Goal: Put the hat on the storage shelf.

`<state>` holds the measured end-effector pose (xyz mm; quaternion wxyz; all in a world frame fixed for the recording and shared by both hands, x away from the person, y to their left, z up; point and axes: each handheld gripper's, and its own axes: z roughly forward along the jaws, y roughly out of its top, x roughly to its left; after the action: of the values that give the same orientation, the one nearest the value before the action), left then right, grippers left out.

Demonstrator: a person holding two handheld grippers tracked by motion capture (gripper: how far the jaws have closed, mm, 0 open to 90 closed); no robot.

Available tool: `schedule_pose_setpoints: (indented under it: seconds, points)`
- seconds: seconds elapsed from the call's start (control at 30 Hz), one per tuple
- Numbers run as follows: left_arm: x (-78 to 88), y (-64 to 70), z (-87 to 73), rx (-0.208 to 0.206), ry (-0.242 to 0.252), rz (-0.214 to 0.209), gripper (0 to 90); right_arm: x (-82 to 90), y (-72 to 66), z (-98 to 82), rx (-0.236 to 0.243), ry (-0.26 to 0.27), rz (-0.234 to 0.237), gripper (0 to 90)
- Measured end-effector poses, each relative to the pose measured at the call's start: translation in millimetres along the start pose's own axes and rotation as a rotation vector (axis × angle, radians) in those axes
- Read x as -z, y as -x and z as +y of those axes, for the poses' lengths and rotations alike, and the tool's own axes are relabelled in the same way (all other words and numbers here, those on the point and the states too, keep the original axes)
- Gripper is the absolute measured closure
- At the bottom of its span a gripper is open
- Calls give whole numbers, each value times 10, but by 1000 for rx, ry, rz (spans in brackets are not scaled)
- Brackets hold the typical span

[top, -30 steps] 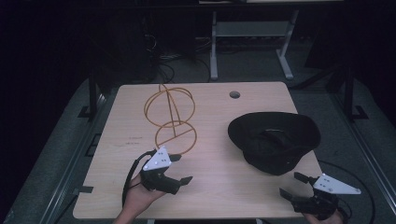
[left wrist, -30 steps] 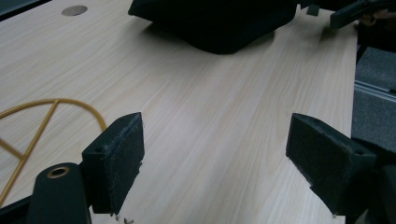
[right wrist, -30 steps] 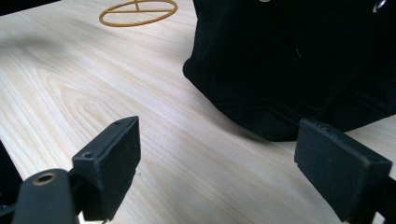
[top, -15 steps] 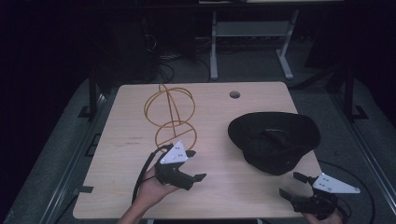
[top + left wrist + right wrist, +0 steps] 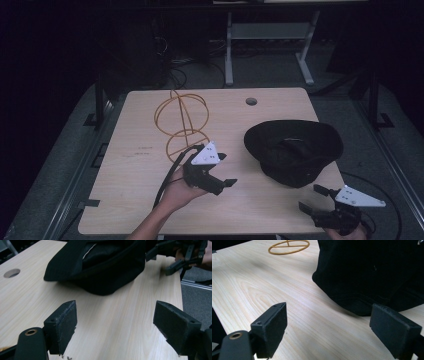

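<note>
The left gripper [image 5: 224,184] is held at lower centre, jaws spread wide, aimed at the black hat [image 5: 292,150]; the right gripper [image 5: 314,199], lower right, is likewise agape.

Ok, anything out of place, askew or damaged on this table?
Nothing looks damaged or spilled. The black hat lies crown-down, its opening facing up, near the table's right edge. The orange wire stand stands upright. Both the left gripper and right gripper are open, clear of the hat.
</note>
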<state>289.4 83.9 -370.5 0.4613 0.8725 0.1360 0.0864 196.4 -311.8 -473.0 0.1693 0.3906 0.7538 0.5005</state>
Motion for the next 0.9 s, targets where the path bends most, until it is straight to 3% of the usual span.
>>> schedule_pose_setpoints:
  seconds: [0.37,0.57,0.9]
  points:
    - [-327,-45,294,-24,4,-41,186,1,2,-3,-3,0,8,141]
    - [-494,-79,434,-53,-3,-36,186,14,8,-6,-4,0,11,141]
    - [-753,-118,512,-84,-48,-64,230,19,13,-9,-4,2,17,142]
